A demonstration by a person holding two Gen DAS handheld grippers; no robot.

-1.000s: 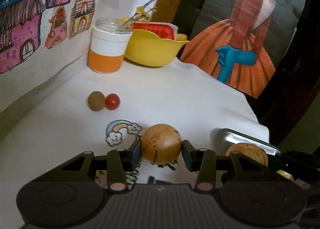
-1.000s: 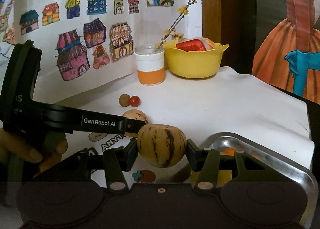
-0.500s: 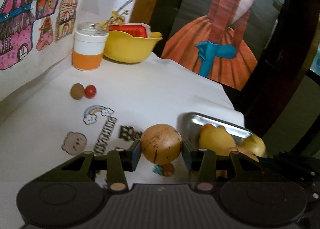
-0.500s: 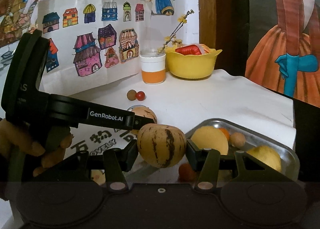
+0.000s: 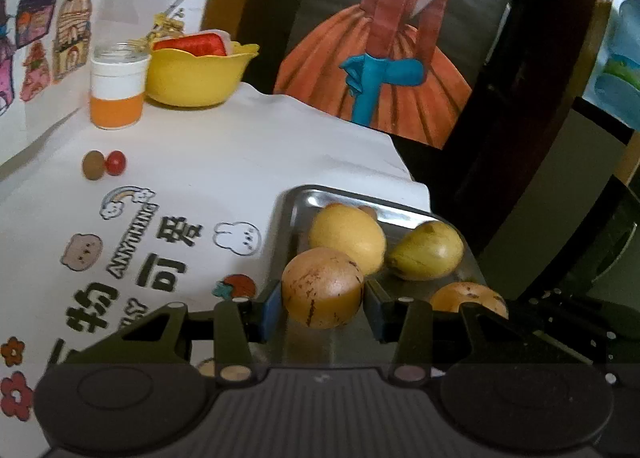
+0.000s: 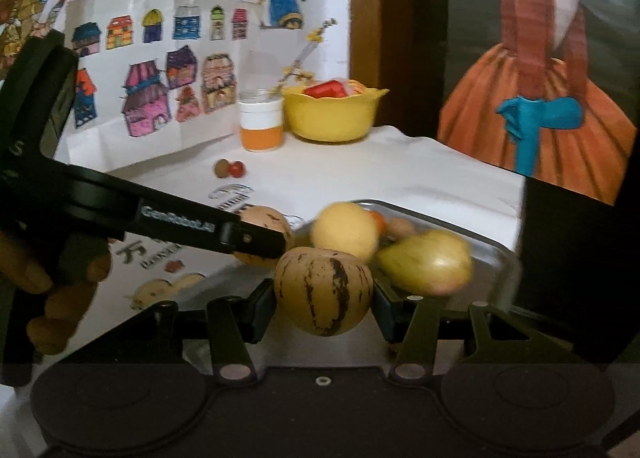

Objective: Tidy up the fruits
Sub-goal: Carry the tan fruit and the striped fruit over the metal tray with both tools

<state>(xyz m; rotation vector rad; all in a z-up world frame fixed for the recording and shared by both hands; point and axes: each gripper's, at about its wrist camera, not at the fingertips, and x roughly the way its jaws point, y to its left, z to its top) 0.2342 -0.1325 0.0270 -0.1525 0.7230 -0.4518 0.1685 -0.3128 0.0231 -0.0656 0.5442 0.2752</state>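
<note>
Left gripper (image 5: pixel 323 304) pinching speckled fruit (image 5: pixel 322 286), right gripper (image 6: pixel 323 304) clamping striped fruit (image 6: pixel 323 292), metal tray (image 5: pixel 296 205) just ahead, holding yellow fruits.

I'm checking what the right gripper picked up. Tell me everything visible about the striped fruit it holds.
The striped fruit is round, tan-yellow, smooth-skinned, with dark brown streaks running top to bottom. The right gripper has its jaws shut on the fruit's two sides, holding it in the air just before the metal tray. Nothing else visibly touches it.
</note>
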